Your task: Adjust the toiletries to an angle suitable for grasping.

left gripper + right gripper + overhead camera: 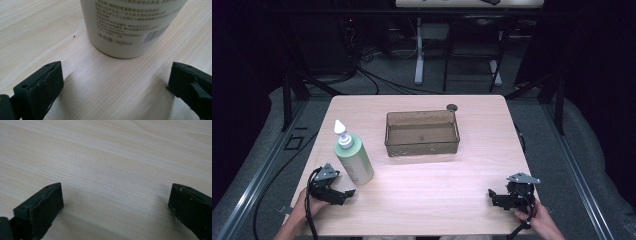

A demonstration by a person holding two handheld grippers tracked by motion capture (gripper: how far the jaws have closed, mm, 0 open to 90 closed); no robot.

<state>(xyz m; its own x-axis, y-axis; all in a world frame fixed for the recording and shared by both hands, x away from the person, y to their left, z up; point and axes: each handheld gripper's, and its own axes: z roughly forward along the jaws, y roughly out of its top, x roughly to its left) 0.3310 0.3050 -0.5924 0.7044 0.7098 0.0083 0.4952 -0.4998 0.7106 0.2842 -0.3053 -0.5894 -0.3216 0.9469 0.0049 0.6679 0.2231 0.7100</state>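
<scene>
Bottle just ahead of wide-open left gripper

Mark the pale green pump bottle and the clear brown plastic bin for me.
Pale green pump bottle (354, 162), high view, middle of its body.
Clear brown plastic bin (422, 148), high view, near wall.

Bright overhead light on the table; dark surroundings; soft shadows beneath the tongs; close views slightly blurred.

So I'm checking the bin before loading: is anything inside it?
The bin looks empty; its bare floor shows through the open top. The tinted front wall blurs the nearest strip of floor.
</scene>
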